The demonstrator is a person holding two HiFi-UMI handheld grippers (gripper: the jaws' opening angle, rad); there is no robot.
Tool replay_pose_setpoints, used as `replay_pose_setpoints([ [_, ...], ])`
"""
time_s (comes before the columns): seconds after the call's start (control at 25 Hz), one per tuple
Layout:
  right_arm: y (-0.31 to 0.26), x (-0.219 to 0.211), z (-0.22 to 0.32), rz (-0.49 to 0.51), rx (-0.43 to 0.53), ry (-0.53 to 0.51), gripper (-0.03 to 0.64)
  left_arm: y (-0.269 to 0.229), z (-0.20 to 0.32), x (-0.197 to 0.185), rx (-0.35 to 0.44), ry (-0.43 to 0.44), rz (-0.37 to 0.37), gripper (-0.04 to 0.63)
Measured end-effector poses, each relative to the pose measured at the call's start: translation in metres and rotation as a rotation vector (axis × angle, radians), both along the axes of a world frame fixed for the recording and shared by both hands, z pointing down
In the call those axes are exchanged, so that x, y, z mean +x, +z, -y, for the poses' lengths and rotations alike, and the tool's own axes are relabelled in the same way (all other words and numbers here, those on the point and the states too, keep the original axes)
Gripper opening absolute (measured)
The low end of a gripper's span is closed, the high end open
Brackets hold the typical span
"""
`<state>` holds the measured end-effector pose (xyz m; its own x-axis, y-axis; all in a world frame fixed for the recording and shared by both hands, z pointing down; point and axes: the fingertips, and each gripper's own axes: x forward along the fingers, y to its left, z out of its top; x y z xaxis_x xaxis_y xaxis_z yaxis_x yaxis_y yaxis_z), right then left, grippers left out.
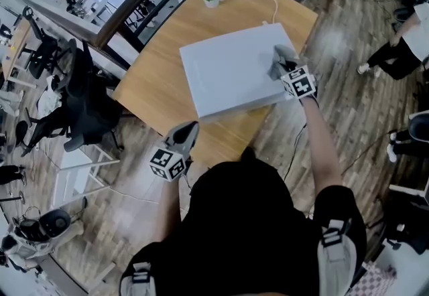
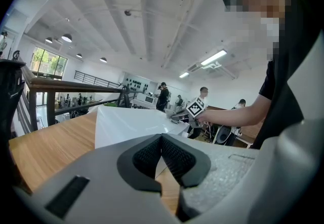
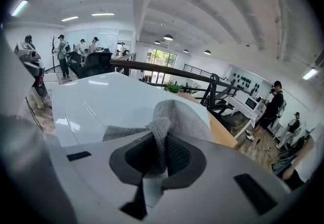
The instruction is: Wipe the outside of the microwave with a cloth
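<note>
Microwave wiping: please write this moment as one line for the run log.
step: cloth on microwave top | right gripper: shut on cloth | left gripper: shut, empty, at near edge of table

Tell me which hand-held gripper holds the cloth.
The right hand-held gripper, clamped on the grey cloth atop the microwave; the left hand-held gripper is shut on nothing.

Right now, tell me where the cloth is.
The grey cloth is pinched in the right claw and lies on top of the white microwave, near its right edge in the head view.
</note>
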<state>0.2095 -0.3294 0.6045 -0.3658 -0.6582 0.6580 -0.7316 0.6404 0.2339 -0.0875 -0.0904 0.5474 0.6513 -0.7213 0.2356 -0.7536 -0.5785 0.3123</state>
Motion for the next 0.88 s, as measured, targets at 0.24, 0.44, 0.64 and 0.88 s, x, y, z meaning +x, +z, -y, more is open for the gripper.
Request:
replay_pose_setpoints([
  [0.24,0.004,-0.037,-0.011,0.018,-0.033,-0.042,0.026,0.002,-0.005,-0.009,-0.003,0.009,-0.006,0.002],
  [0.44,0.003,-0.065,-0.019,0.028,-0.046,-0.068,0.026,0.003,-0.006,-0.017,-0.011,0.02,-0.014,0.002],
  [0.64,0.002,-0.092,-0.026,0.036,-0.039,-0.081,0.026,0.006,-0.009,-0.032,-0.011,0.037,-0.012,0.002],
  [0.88,-0.001,-0.12,-0.039,0.045,-0.043,-0.079,0.026,0.007,-0.015,-0.044,-0.014,0.069,-0.014,0.002],
])
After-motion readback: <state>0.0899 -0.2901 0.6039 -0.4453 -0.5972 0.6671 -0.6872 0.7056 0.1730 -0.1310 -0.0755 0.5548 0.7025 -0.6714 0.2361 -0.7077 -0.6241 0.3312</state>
